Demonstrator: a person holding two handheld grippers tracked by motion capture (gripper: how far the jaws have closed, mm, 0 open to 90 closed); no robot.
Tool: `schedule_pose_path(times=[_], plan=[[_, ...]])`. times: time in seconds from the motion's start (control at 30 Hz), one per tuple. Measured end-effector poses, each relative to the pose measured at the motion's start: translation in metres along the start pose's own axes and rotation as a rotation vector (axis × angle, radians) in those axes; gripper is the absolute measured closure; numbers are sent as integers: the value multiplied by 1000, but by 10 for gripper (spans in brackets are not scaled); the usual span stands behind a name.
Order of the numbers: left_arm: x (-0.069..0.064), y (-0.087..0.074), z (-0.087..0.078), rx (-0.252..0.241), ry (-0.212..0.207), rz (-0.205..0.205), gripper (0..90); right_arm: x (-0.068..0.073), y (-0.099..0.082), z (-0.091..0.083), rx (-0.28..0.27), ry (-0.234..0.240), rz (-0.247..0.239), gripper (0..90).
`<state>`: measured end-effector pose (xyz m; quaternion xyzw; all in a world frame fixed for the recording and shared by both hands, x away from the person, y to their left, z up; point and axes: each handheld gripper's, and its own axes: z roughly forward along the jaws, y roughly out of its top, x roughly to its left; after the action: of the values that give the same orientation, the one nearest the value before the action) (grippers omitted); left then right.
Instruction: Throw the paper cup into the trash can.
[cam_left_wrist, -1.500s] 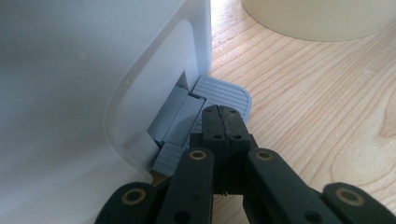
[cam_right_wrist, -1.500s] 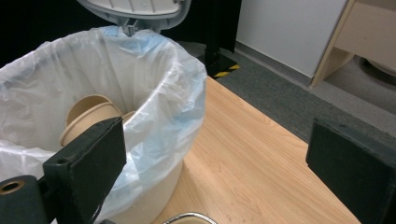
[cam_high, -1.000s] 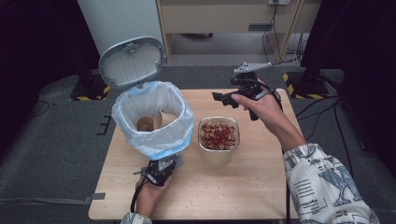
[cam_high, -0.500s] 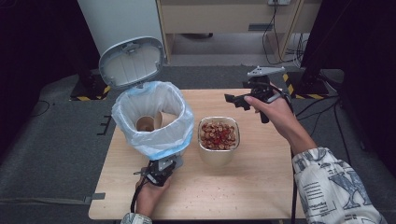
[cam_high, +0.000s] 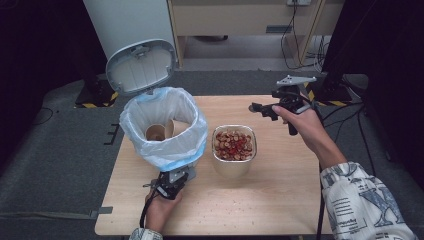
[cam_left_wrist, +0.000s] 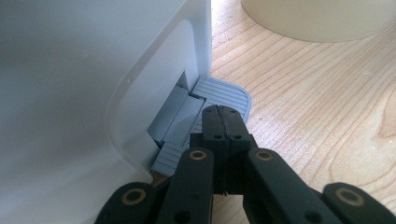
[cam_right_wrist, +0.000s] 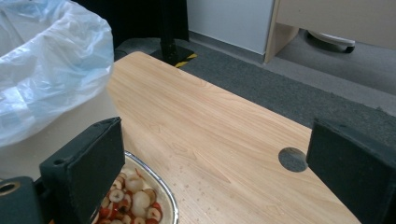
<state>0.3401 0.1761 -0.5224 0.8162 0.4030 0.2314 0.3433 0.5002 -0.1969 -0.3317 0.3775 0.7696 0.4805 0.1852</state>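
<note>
Pedal (cam_left_wrist: 219, 95) of the bin (cam_high: 165, 132) sits under the left gripper (cam_left_wrist: 224, 116), jaws clenched, lid (cam_high: 141, 66) up. Right gripper (cam_high: 267, 111) hovers spread beyond the bowl (cam_high: 234, 147) beside the bin; likely next, grasp its rim and tip it in

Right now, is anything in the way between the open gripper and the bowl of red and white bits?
Nothing visible is. The right gripper hangs open above bare table, up and to the side of the bowl. The bin stands on the bowl's other side.
</note>
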Motion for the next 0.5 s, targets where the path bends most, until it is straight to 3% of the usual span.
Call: schedule_pose_path(times=[0.5], plan=[[0, 0, 0, 2, 0, 0, 898, -18, -23, -6, 5, -44, 33, 54]])
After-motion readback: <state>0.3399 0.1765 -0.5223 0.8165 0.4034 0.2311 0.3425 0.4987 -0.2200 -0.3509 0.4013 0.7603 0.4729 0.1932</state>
